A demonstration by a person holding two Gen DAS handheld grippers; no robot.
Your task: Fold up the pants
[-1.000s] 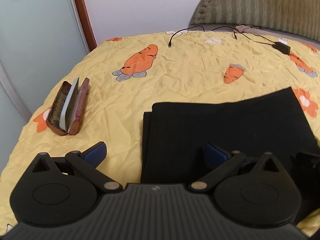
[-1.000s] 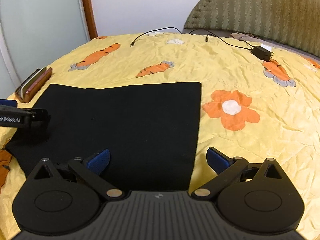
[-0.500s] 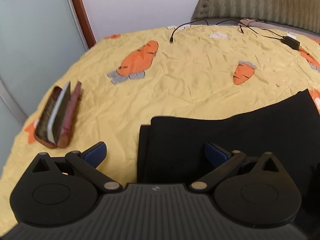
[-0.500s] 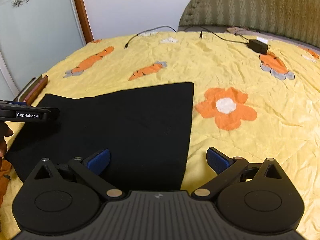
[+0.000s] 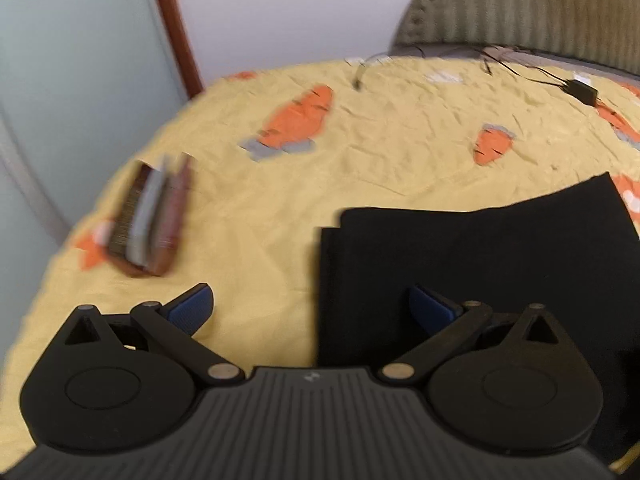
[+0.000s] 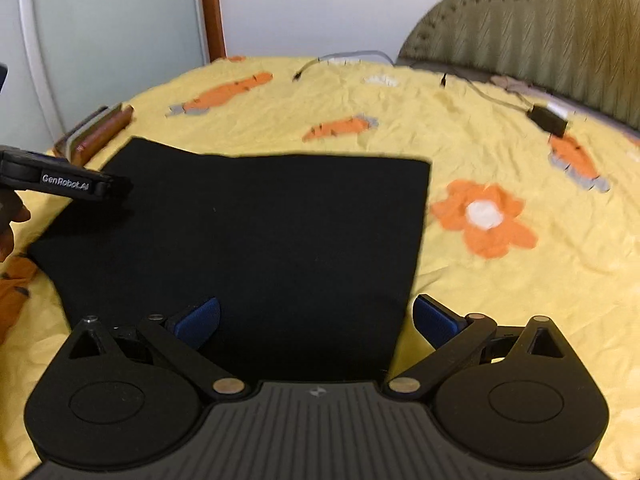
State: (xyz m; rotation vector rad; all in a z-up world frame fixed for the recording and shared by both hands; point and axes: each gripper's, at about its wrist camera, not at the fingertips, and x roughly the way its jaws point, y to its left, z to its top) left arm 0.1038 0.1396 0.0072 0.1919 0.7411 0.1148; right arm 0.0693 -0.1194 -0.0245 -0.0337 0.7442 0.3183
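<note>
Pants: black pants [image 6: 256, 240], folded into a flat, roughly square stack, lie on the near part of the bed; in the left wrist view [image 5: 480, 272] layered edges show along the stack's left side.
Bed: a yellow bedsheet [image 6: 500, 300] printed with orange carrots and flowers covers it, wrinkled all over.
Left gripper: the left gripper [image 5: 310, 312] hovers over the left edge of the stack; its blue-padded fingers [image 5: 192, 306] are spread wide, one over bare sheet, the other over black cloth, holding nothing. In the right wrist view [image 6: 60, 178] its black body with white lettering reaches in from the left over the stack's far left corner, with part of a hand [image 6: 10, 220] behind it.
Right gripper: the right gripper [image 6: 316, 320] sits at the near right corner of the stack; its fingers [image 6: 436, 318] are spread apart and empty, the left one over the cloth, the right one just past the stack's right edge over the sheet.
Case: a brown open case [image 5: 154, 220] lies on the sheet left of the pants, near the bed's left edge; blurred.
Cables: a black adapter [image 6: 548, 120] with dark cables lies on the far right of the bed; a light cable [image 6: 340, 60] runs near the far edge.
Headboard: an olive padded headboard [image 6: 540, 28] stands at the far right.
Door: a frosted glass panel with a brown frame [image 6: 210, 8] stands at the far left.
</note>
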